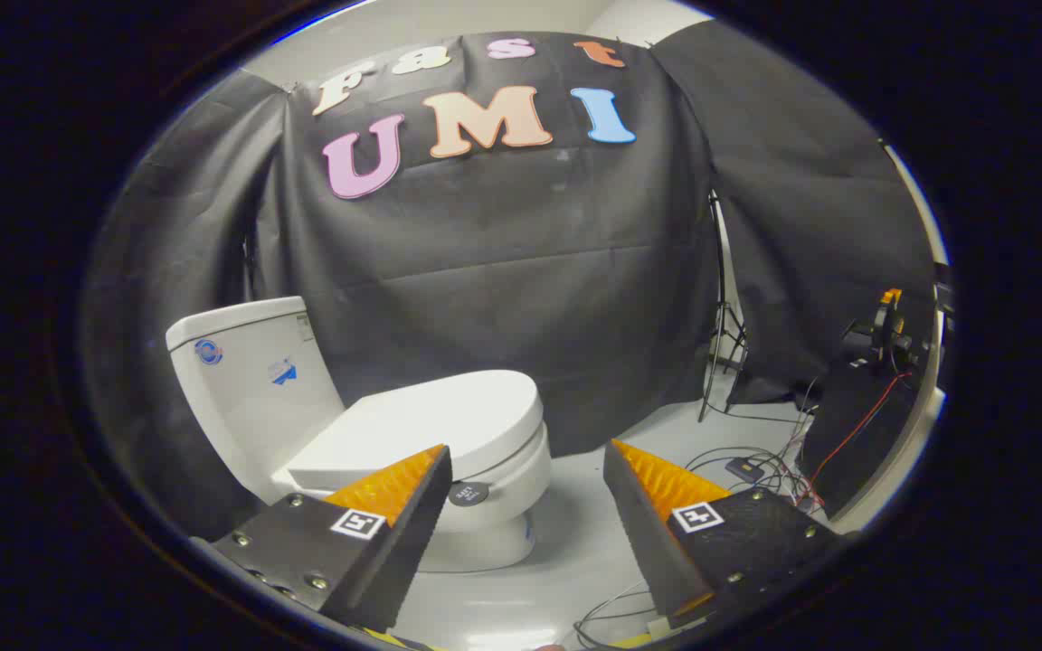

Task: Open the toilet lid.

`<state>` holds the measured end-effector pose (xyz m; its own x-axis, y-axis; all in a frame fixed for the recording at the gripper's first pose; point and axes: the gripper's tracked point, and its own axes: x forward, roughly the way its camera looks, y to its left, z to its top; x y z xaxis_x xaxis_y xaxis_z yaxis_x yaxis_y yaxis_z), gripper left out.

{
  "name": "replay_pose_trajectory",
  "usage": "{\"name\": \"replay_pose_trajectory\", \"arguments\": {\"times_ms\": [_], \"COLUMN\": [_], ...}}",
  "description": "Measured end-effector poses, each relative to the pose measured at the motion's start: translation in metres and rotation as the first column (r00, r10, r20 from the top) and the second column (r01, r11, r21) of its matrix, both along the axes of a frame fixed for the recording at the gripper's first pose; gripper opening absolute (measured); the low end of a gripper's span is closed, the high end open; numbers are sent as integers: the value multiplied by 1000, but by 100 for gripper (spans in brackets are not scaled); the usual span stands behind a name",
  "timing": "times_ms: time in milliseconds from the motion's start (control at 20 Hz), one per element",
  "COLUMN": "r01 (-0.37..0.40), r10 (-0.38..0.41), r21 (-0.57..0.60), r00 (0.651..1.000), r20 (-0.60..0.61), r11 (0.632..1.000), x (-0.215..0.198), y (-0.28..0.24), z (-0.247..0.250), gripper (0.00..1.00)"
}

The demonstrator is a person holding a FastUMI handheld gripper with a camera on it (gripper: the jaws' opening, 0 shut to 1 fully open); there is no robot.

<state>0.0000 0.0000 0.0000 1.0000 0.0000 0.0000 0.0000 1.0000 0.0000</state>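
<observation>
The toilet lid (435,420) is seen lying flat and closed on the seat, just beyond the tip of the left finger, which overlaps its front-left corner in the gripper view. The lid is judged to be a rigid, smooth moulded shell, light enough to be swung by one edge, and slippery where it is glossy. It is hinged at the rear, against the tank (245,380), so the front lip, farthest from the hinge, is judged the best place for hold to be taken. A thin gap under that lip is expected; a finger can be slid beneath it, or the lip can be pinched from above and below. Care is advised, since a released lid may drop back hard.

The tool (525,466) is held with its fingers wide apart, and nothing is gripped between them. The bowl (507,493) of the toilet is seen just ahead, between the fingers and toward the left one.

Farther out, the pale floor (575,551) is seen beneath the tool. Loose cables (756,466) are noted beyond the right finger, with a light stand (724,339) behind them against the black cloth wall (503,271).
</observation>
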Motion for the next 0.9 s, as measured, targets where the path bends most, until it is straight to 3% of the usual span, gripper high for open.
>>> {"name": "replay_pose_trajectory", "arguments": {"times_ms": [350,900], "r01": [-13,-13], "r10": [12,11], "r21": [60,54], "r00": [1000,999], "r20": [13,46], "r11": [998,998], "x": [8,29], "y": [9,9], "z": [12,31], "gripper": [99,99]}}
